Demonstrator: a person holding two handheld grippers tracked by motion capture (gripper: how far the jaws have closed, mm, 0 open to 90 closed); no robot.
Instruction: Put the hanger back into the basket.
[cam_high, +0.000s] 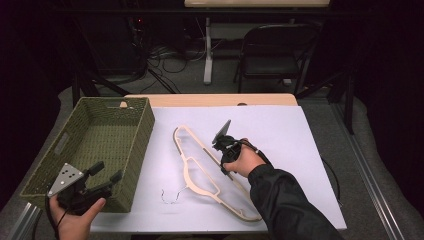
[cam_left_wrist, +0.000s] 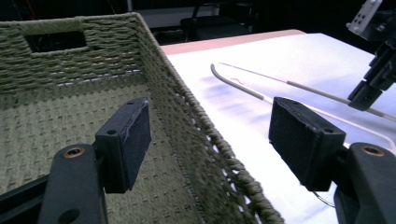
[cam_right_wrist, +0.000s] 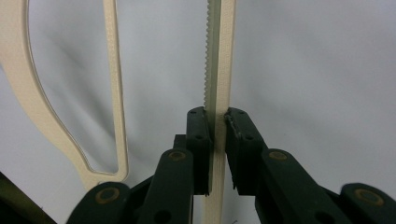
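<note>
A cream clothes hanger (cam_high: 200, 165) lies on the white sheet (cam_high: 280, 130) that covers the tabletop (cam_high: 210, 99), just right of the green woven basket (cam_high: 127, 150), its thin wire hook (cam_high: 172, 196) pointing toward the near edge. The right claw (cam_high: 226, 167) is clamped on the hanger's straight bar; in the right gripper view both black pads press the notched bar (cam_right_wrist: 218, 70) from either side, with the hanger's curved shoulder (cam_right_wrist: 28, 93) off to the left. A hand (cam_high: 245, 162) in a black sleeve (cam_high: 287, 205) holds that claw. The left claw (cam_high: 106, 172) stands wide apart and holds nothing, over the basket's near right corner, one jaw above the basket's inside and the other beyond its rim.
</note>
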